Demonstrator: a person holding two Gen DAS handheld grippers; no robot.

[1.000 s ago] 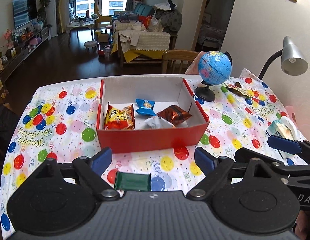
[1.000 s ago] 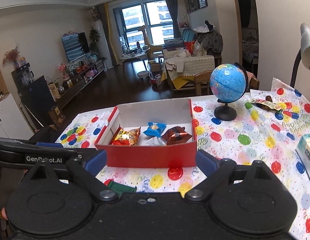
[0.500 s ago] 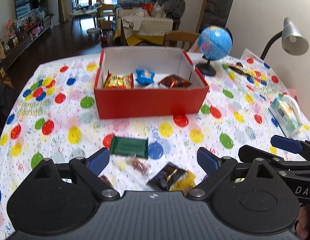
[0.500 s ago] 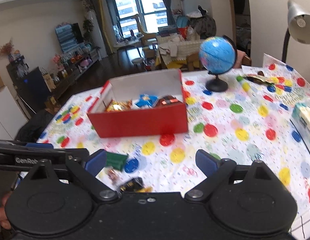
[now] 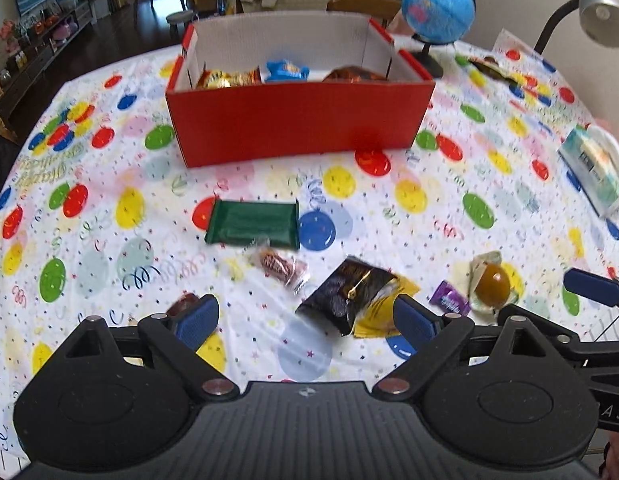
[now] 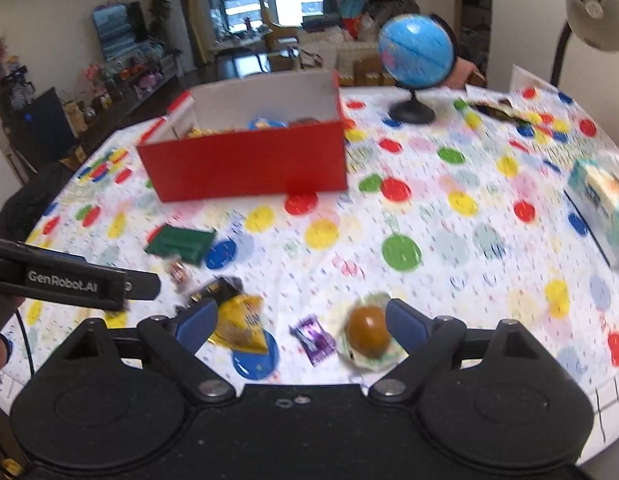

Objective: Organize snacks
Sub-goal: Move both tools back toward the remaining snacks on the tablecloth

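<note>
The right gripper (image 6: 301, 316), jaws wide and closing on nothing, hung over the small purple foil-wrapped candy (image 6: 314, 335) at twelve o'clock, nearer than the open, empty left gripper (image 5: 305, 318); its long axis ran ten-to-four.

Matt cardboard red box (image 5: 297, 120), glossy foil green packet (image 5: 251, 224).

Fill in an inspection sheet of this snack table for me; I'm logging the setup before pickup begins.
Surface: balloon-print tablecloth, flat.
Job's things: red box already holds a few snacks; loose on the cloth are a green packet, black packet, yellow packet, purple candy, brown round sweet.
Clutter: globe, tissue pack, lamp.
Grippers: left gripper open, empty; right gripper jaws closing, gripping nothing.
Cables: thin black cable near the left gripper.
Surroundings: living room.
</note>
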